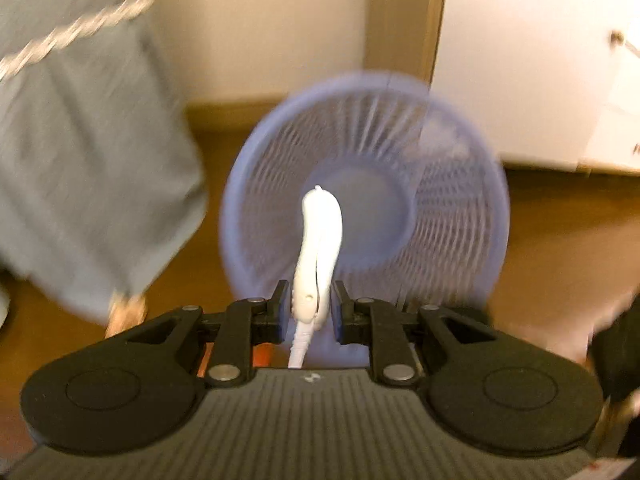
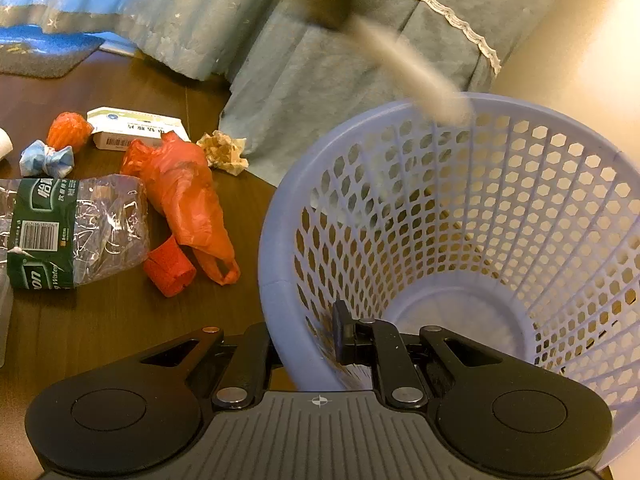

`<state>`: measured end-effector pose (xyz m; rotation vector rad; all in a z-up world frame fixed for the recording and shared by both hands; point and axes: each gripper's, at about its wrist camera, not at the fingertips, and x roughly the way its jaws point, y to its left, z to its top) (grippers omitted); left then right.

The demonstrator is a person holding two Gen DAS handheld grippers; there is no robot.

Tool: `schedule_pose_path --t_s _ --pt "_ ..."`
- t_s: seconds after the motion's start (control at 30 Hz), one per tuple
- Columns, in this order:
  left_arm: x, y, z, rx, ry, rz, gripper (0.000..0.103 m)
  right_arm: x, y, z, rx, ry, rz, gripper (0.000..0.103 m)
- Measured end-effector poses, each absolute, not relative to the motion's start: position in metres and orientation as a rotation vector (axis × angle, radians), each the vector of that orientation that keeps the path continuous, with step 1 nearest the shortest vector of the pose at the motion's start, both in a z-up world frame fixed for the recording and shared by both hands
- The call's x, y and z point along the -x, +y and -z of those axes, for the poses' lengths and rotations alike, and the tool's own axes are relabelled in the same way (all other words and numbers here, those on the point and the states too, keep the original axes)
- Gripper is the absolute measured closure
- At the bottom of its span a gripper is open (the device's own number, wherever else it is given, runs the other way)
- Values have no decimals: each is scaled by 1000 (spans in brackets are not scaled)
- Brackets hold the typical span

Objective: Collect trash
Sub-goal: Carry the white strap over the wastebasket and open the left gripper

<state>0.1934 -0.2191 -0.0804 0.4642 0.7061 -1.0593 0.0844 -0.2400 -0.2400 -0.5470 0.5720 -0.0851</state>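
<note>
Trash first: a white curved plastic piece [image 1: 320,236] sits between the pads of the left hand-held gripper [image 1: 310,308]. The pads look just off it, so released, right above the lavender basket [image 1: 460,208]. The right hand-held gripper [image 2: 308,330] is clenched on the basket's rim, 1 finger inside and 1 outside. The rest lies on the wooden floor [image 2: 120,328] left of the basket: an orange bag [image 2: 184,188], a red roll [image 2: 170,268], a crushed bottle [image 2: 76,232], crumpled paper [image 2: 222,152] and a small box [image 2: 136,128], with the bed skirt [image 2: 320,80] behind.
</note>
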Motion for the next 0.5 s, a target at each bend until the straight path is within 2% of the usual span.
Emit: schedule_pose_path --t_s 0.03,0.13,0.27,0.5 --pt "-196 -227 80 -451 688 1055 61 -85 -240 239 543 573 87 94" --pt "-206 -225 77 -372 690 1015 61 -86 -241 236 528 573 91 94" --pt "-209 -175 83 -337 719 886 61 -86 -245 232 513 570 94 94" --pt "-199 -75 124 -265 828 617 61 -87 -244 230 512 572 97 95"
